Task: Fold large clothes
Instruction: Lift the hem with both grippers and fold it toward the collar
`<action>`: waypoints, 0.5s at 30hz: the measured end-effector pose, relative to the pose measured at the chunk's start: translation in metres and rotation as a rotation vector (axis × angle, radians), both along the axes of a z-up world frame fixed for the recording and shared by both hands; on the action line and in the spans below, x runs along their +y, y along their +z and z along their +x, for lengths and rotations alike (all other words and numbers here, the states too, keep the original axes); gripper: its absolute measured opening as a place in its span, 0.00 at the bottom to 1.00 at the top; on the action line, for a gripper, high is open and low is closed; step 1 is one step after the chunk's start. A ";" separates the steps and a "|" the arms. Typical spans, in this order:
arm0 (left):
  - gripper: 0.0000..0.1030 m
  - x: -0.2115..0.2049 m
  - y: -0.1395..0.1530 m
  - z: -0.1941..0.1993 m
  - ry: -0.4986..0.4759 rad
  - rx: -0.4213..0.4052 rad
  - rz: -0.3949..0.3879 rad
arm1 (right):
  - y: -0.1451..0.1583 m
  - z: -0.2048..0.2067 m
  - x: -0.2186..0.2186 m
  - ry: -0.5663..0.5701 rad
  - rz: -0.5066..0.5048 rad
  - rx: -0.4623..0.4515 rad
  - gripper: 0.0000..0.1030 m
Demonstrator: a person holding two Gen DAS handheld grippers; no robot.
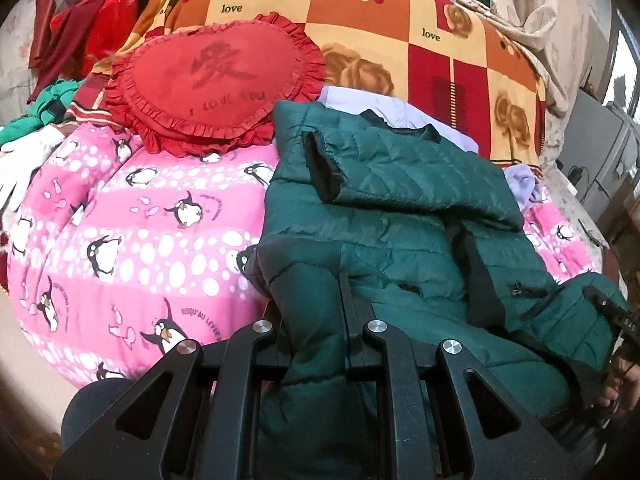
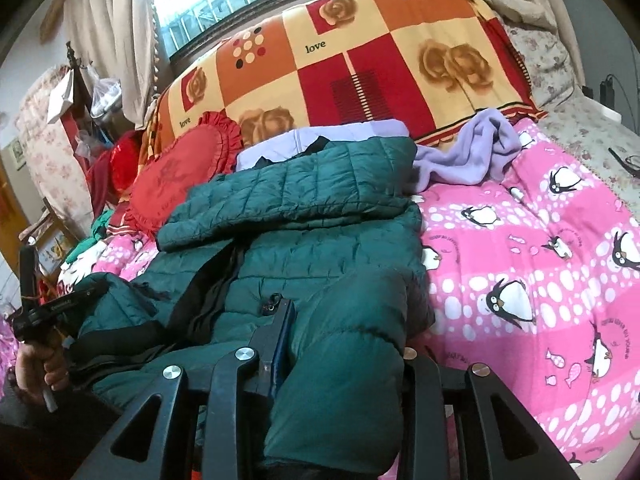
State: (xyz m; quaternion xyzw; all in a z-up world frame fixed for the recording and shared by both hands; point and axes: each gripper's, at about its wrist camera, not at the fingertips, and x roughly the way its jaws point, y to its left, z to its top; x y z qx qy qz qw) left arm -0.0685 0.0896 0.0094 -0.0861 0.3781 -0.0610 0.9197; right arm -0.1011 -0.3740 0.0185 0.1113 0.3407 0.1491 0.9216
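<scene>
Black linkage bars of the left tongs (image 1: pixel 320 320) fill the bottom of the left wrist view, the fingers drawn close together on a fold of the green quilted jacket (image 1: pixel 400 208) at its near hem. Padding bulges over one finger, so only the other finger's edge shows. In the right wrist view, the right tongs (image 2: pixel 320 344) likewise pinch the jacket's near edge; one finger (image 2: pixel 276 336) is visible against the fabric, while the other is buried under a puffed fold, and the exact gap between the fingers cannot be made out.

The jacket (image 2: pixel 312 240) lies on the bed across the pink penguin-print quilt (image 2: pixel 520 264), front side up, with its dark zip line running away from the cameras. One sleeve is folded across the chest; its black-lined cuff (image 1: pixel 320 168) points toward the heart cushion. The near hem is lifted off the quilt by both tongs.

Each camera catches the opposite tool only at the frame edge: the right tongs at the right margin of the left view, the left tongs (image 2: pixel 96 290) with the person's left hand (image 2: pixel 42 364) at the left margin of the right view.

Beyond the jacket's collar lies a lilac fleece garment (image 2: pixel 472 152), partly covered by it. A red frilled heart cushion (image 1: pixel 212 80) touches the jacket's shoulder. Behind stands a bolster in an orange, red and cream rose-print blanket (image 2: pixel 360 68). Red and green clothes (image 1: pixel 80 32) and a white glove (image 1: pixel 24 164) are heaped beside the cushion, blurred by the lens edge.
</scene>
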 end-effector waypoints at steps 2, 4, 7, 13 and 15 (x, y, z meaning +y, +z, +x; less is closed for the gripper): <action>0.13 0.001 0.000 0.001 0.000 0.004 -0.001 | 0.000 0.000 0.000 -0.008 -0.003 -0.001 0.28; 0.13 0.001 0.000 0.001 0.001 0.009 -0.003 | 0.002 0.001 0.001 -0.013 -0.009 -0.002 0.28; 0.13 0.002 0.001 0.002 0.001 0.014 -0.011 | 0.005 0.002 0.001 -0.022 -0.013 -0.009 0.28; 0.13 0.007 0.004 0.004 0.005 0.023 -0.042 | 0.012 0.006 -0.006 -0.060 -0.016 -0.035 0.28; 0.13 0.007 0.006 0.005 0.005 0.018 -0.041 | 0.013 0.009 -0.007 -0.062 -0.019 -0.035 0.28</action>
